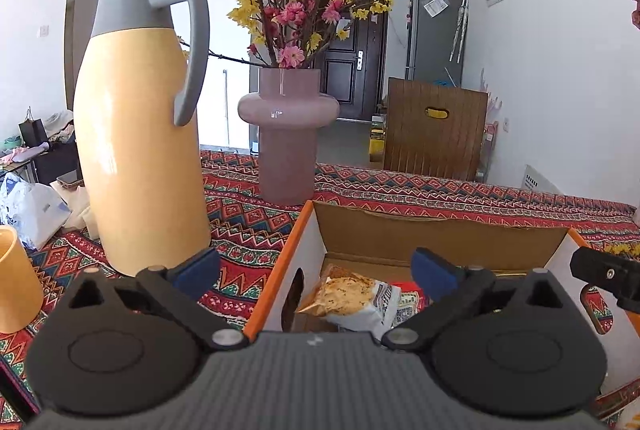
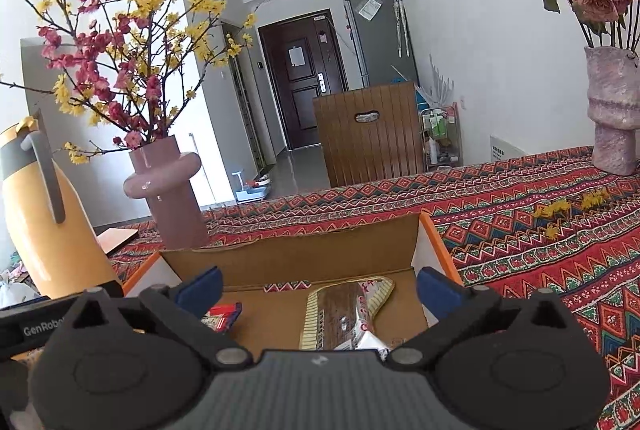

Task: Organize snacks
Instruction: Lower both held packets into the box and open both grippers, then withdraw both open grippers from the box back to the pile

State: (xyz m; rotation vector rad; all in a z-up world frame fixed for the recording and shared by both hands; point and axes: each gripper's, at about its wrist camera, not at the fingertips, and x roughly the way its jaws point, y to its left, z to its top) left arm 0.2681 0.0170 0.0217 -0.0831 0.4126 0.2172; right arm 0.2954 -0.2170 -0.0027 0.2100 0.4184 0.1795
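Cardboard box (image 1: 400, 234), snacks in: both your left gripper (image 1: 316, 272) and right gripper (image 2: 318, 286) have jaws apart, empty; bread packet (image 1: 352, 300) and gold packet (image 2: 340, 314) lie below them—lift clear before fetching more.

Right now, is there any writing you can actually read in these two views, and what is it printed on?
"GenRobo", cut off by the tongs in front: white letters on the black body of the other handheld device, at the left edge of the right wrist view.
White snack bag in the cardboard box: dark lettering, too blurred to read.
Red packet: print too small.
Gold-edged wrapper: red marks, unreadable.
Papers on the grey fridge and the door: too small.
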